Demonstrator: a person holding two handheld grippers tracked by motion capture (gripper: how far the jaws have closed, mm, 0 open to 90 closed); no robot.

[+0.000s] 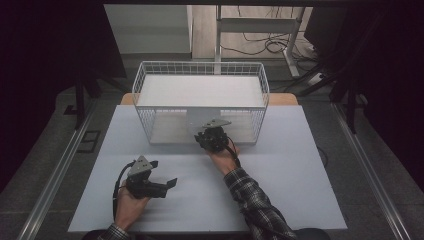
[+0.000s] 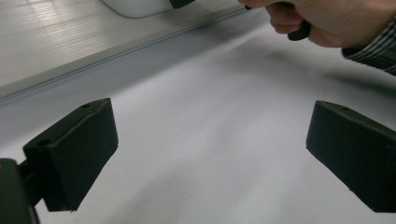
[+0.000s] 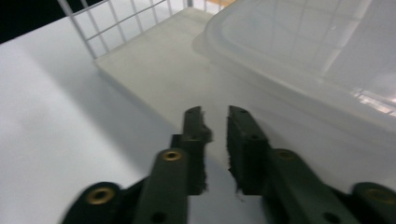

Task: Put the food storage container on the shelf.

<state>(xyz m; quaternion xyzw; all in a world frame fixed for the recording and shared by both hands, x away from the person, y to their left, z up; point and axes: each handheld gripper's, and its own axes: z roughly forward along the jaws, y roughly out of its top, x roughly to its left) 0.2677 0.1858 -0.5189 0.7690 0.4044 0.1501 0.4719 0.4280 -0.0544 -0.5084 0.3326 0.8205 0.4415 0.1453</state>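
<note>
Left hand (image 1: 131, 204), lower left of the high view, grips the left gripper (image 1: 162, 175) low over the white table (image 1: 300, 165), aimed toward frame right. Jaws wide apart, nothing between them; in the left gripper view they sit at the bottom corners with bare table between.

Right hand (image 1: 223, 159), centre frame, plaid sleeve (image 1: 252, 200) running up from lower right, reaches forward. Right gripper (image 1: 207, 136) is at the open front of the white wire basket (image 1: 145, 80), upper centre. In the right gripper view its jaws are nearly together with a narrow gap, holding nothing, pointing at a translucent plastic container (image 3: 299, 51) upper right, lying on the basket's floor. Jaw tips just short of the container's rim, not touching.
</note>
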